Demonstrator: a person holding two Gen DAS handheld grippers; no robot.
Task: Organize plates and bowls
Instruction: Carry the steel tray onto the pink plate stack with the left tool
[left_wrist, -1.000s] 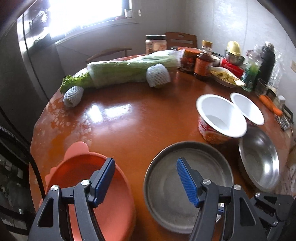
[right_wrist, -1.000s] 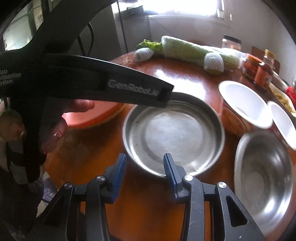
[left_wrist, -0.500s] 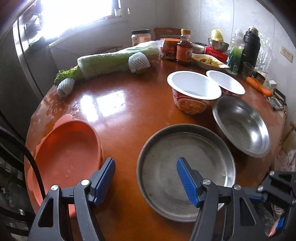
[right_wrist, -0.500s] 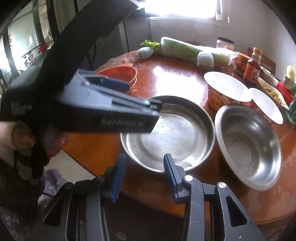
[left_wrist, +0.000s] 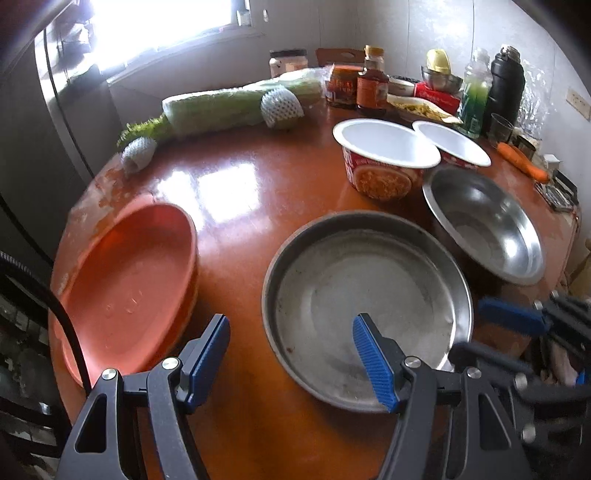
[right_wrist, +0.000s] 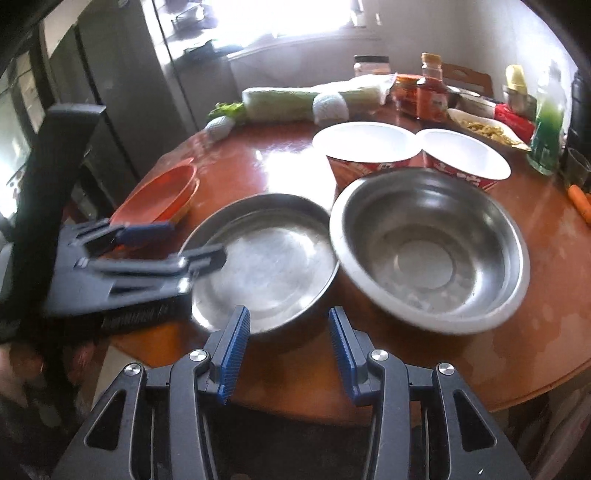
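Note:
A shallow steel plate (left_wrist: 365, 295) (right_wrist: 266, 266) lies at the table's near edge. A deeper steel bowl (left_wrist: 484, 225) (right_wrist: 428, 251) sits to its right, two white-lined red paper bowls (left_wrist: 384, 155) (right_wrist: 365, 147) behind. An orange plate (left_wrist: 125, 280) (right_wrist: 159, 195) lies at the left. My left gripper (left_wrist: 291, 354) is open and empty, its right finger over the steel plate's near rim. My right gripper (right_wrist: 288, 350) is open and empty, above the table edge just short of the steel plate; it also shows in the left wrist view (left_wrist: 517, 321).
A wrapped cabbage (left_wrist: 236, 103) and two netted fruits (left_wrist: 282, 107) lie at the back. Jars, sauce bottles (left_wrist: 371, 83), a green bottle, a black flask (left_wrist: 504, 92), a food dish and a carrot (left_wrist: 521, 162) crowd the back right. A fridge stands left.
Both grippers have pulled back toward the near table edge. The right one has swung right, so the steel bowl is now central in its view. Nothing was grasped.

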